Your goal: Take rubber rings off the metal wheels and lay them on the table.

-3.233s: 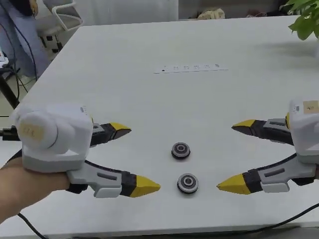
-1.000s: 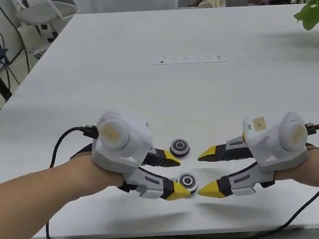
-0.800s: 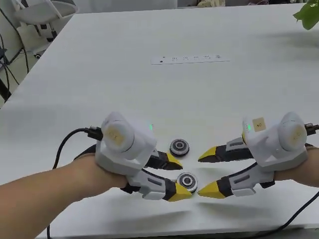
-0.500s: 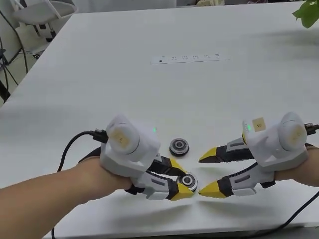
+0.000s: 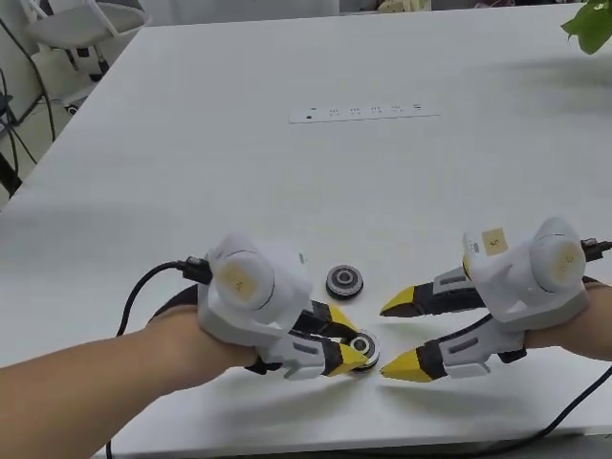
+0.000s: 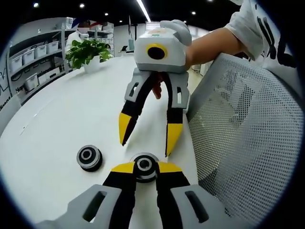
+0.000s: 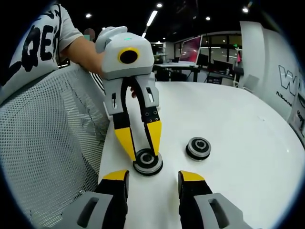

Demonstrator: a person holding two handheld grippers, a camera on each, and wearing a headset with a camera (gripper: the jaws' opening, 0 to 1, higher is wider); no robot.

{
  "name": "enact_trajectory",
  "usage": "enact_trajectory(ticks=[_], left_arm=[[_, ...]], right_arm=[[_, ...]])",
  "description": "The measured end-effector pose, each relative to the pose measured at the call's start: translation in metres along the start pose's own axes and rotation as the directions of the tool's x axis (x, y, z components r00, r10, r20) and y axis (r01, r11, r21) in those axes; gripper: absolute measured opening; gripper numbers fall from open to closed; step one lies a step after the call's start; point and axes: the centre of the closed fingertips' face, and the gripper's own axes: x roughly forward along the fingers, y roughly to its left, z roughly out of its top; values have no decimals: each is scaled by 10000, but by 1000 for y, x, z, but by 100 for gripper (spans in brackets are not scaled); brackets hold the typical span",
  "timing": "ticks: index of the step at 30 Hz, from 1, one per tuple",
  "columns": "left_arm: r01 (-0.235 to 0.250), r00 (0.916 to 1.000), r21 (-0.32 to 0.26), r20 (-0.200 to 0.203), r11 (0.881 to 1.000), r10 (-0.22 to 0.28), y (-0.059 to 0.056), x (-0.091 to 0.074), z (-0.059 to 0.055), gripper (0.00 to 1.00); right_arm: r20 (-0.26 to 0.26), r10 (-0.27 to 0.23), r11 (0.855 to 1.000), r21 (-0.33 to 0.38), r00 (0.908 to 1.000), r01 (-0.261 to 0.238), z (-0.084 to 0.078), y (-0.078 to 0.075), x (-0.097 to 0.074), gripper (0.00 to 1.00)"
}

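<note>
a white desk [image 5: 239, 124] runs wide under the room's lights, with a row of sockets [image 5: 363, 113] set flush into its far part; plant leaves [image 5: 595, 24] hang in at the far right corner and a white chair [image 5: 91, 19] stands beyond the far left edge. shelves in the left gripper view carry storage bins [image 6: 35, 52], contents too small to tell. two metal wheels wearing black rubber rings [image 7: 198, 157] lie near the front edge: the far wheel [image 5: 344, 281] lies free, the near wheel [image 5: 361, 346] is clenched between the yellow tips of the left gripper [image 5: 348, 338]. the right gripper [image 5: 387, 338] is released, jaws spread, just beside that wheel
</note>
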Motion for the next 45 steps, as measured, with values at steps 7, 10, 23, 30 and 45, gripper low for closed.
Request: enact_trajectory(ticks=[7,10,23,30,45], left_arm=[[-80,9999,7,82,10000,80,1,0,0,10],[-197,9998,-47,84,9998,198,3,1,0,8],[-314,9995,105,109,9995,313,2,-1,0,8],[-395,9992,89,97,9992,394,2,-1,0,8],[-442,9990,74,97,9990,441,3,-1,0,8]], right_arm=[[65,40,10000,30,10000,-40,2,3,2,37],[85,87,9999,74,9999,-88,2,4,4,37],[214,175,9994,286,9996,-181,3,5,11,32],[80,219,9997,103,9997,-219,2,8,17,29],[219,162,9995,249,9996,-168,5,8,17,24]])
